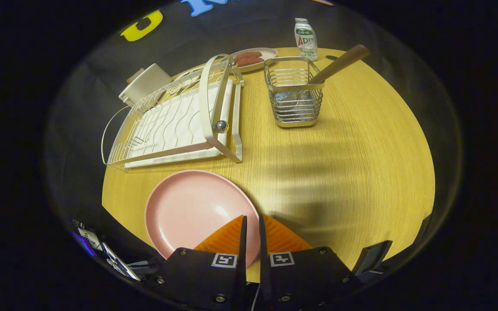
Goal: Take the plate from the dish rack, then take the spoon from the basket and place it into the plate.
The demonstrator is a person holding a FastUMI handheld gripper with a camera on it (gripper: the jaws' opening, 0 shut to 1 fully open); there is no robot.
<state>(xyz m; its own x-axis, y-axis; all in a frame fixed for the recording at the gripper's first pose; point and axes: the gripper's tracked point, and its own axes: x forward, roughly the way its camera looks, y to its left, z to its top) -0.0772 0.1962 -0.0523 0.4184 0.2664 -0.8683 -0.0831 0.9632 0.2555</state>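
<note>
Your gripper has its orange fingers pressed nearly together, holding nothing, over the near rim of the pink plate. The plate lies flat on the wooden worktop, just in front of the white dish rack. Beyond the fingers, the wire basket holds the spoon, its handle leaning out to the right. Behind sit a bottle and a small sausage plate.
</note>
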